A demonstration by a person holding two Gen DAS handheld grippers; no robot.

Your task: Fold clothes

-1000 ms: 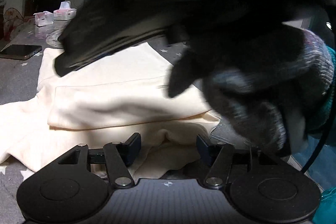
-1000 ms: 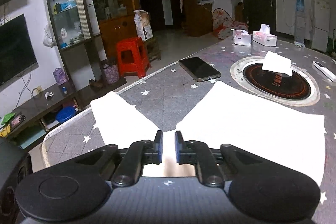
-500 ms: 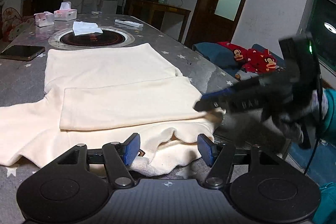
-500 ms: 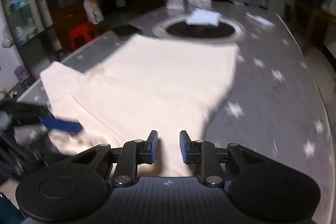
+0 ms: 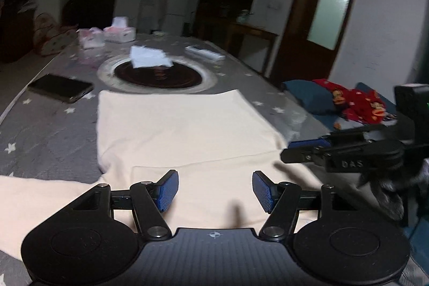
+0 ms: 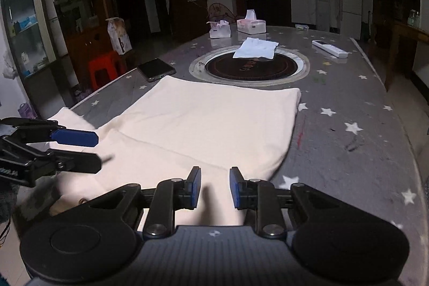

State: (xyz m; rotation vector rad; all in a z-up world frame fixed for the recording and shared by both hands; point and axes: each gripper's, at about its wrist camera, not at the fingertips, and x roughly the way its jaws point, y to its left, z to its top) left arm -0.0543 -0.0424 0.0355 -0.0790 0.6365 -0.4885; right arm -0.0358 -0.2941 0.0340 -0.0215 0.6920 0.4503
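Note:
A cream garment lies flat on the grey star-patterned table, with one sleeve folded across its near part and the other sleeve stretching off to the left. My left gripper is open and empty, hovering over the garment's near edge. My right gripper is open and empty above the garment near its right side. Each gripper shows in the other's view: the right one at the right, the left one at the left, both open.
A black phone lies left of the garment. Beyond it is a round black hotplate with a white cloth on it, tissue boxes and a remote. The table edge runs down the right.
My right gripper let go of the garment, opened and swung over to its right side. My left gripper rose a little and stays open. The sleeve now lies folded across the body.

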